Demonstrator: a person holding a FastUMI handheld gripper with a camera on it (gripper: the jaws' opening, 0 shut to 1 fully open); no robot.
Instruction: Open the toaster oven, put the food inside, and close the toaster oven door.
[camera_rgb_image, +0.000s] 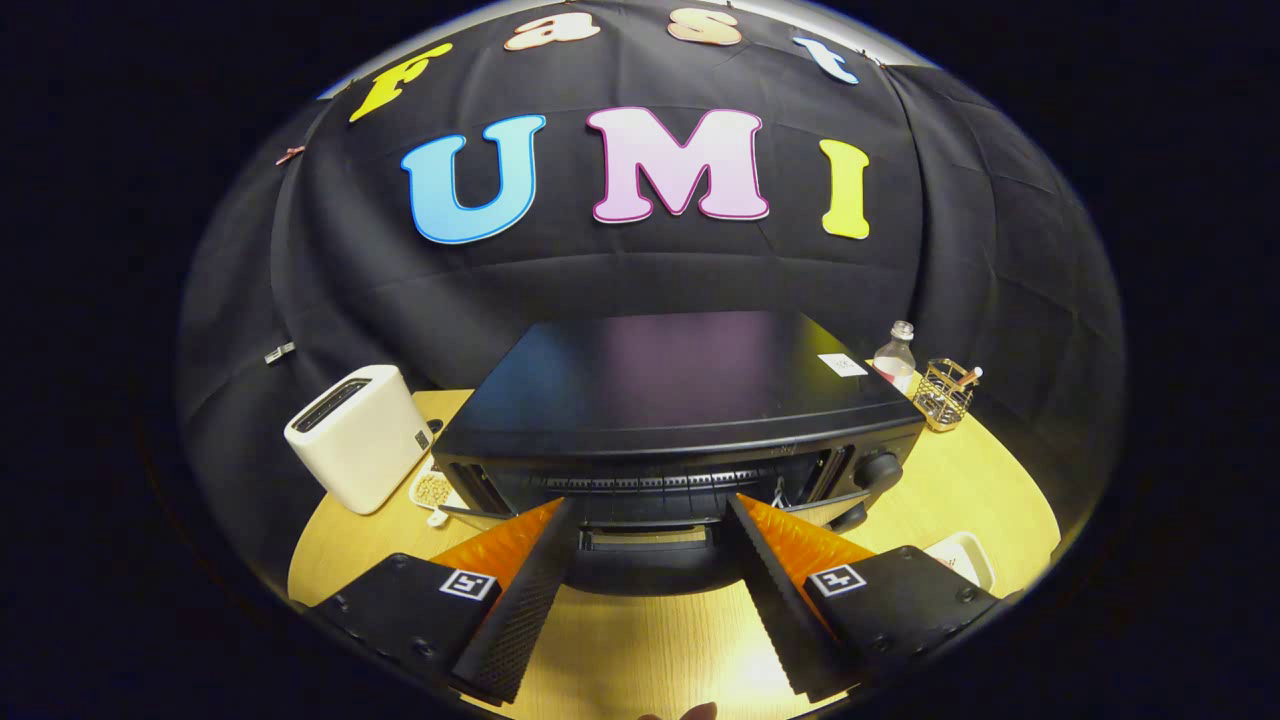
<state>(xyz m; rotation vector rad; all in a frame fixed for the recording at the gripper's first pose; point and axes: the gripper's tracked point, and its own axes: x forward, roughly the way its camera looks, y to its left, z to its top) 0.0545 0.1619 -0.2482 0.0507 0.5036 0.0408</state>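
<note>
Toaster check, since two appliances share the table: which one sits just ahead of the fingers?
The black toaster oven, just ahead of the open gripper; the white toaster stands off to its left.

1. The gripper (650, 510) is sitting with its jaws spread wide apart, nothing pinched between them.
2. Both fingers (530, 590) are pointing forward and angling in toward each other at the far tips.
3. A sliver of a fingertip (690, 712) is peeking in at the near side, between the fingers.

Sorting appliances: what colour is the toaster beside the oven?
Cream-white toaster, gripper view; gripper open.
</note>
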